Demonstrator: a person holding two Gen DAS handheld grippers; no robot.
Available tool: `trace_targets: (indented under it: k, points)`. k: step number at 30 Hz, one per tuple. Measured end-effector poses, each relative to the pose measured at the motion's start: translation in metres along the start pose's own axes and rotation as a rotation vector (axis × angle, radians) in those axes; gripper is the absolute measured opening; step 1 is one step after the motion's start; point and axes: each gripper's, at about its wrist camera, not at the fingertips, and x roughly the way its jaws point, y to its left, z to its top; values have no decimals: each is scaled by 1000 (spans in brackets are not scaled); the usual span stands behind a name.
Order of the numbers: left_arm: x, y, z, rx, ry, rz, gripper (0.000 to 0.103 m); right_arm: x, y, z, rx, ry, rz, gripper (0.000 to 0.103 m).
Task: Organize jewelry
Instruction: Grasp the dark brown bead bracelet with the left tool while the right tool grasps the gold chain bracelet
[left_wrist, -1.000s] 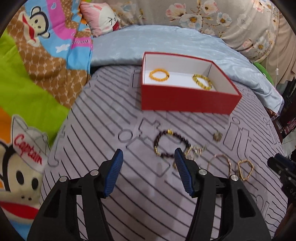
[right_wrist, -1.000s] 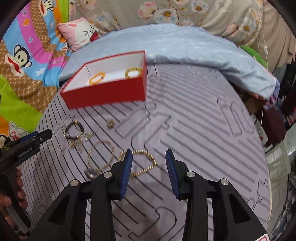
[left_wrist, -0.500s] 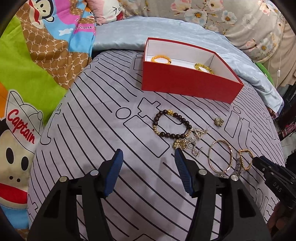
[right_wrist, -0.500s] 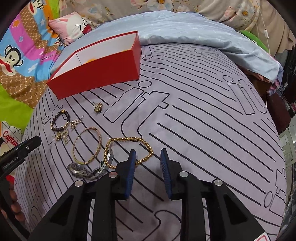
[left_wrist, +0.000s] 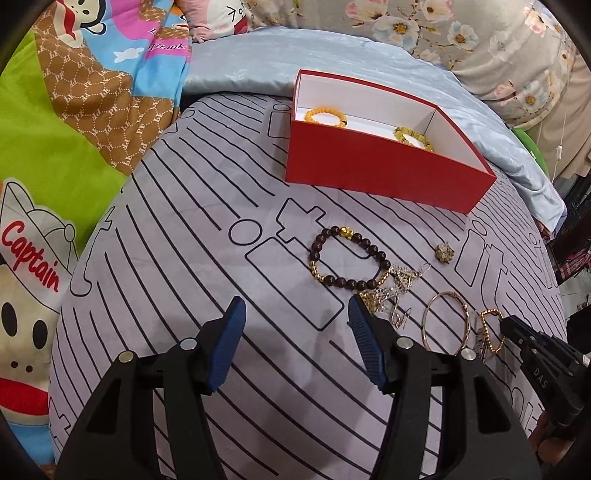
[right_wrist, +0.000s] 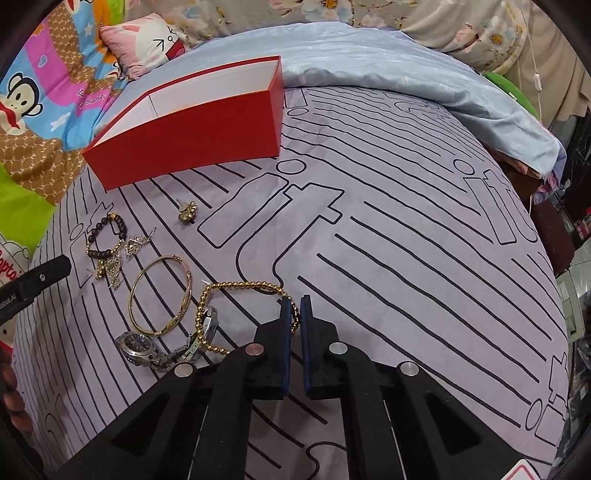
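Observation:
A red box (left_wrist: 369, 173) with white lining holds two yellow bead bracelets (left_wrist: 325, 114). In front of it on the striped bedspread lie a dark bead bracelet (left_wrist: 349, 258), loose pendants (left_wrist: 399, 280), a gold stud (left_wrist: 444, 253), a gold bangle (right_wrist: 162, 260) and a steel watch (right_wrist: 136, 345). My right gripper (right_wrist: 295, 306) points down at the bed. Its jaws are closing to a narrow slit and pinch the right end of a gold bead bracelet (right_wrist: 240, 285). My left gripper (left_wrist: 295, 314) hangs open over bare bedspread, just left of the pendants, with nothing between its fingers.
A pale blue quilt (right_wrist: 369, 55) lies bunched behind the box. A cartoon blanket (left_wrist: 74, 129) covers the left side, and a pink pillow (right_wrist: 147, 40) sits at the back. The bed's edge drops off at the right. A hand (right_wrist: 11, 402) shows at the lower left.
My right gripper has dropped onto the gold bead bracelet and its jaws have gone from apart to shut on the strand. The left gripper stays open and has barely moved.

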Motion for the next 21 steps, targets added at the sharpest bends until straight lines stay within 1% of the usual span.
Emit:
trace_targets:
  k: [4,9,12,14,18,21]
  points:
    - [4,-3,9,0,-2,-16,56,-4,-8,0,37,-3,15,4]
    - [19,-8,21,3,2,-15,55,-9,-11,3,52,-10,23,4]
    - [31,-8,25,3,14,-9,49,-10,-10,5,52,-11,30,4]
    - [38,-8,26,3,24,-10,41,-11,-9,6,51,-12,34,4]
    - [43,-10,28,29,9,9,37,-12,-8,8,53,-12,43,4]
    - [45,-12,28,44,2,19,28,-12,-7,10,54,-14,47,4]
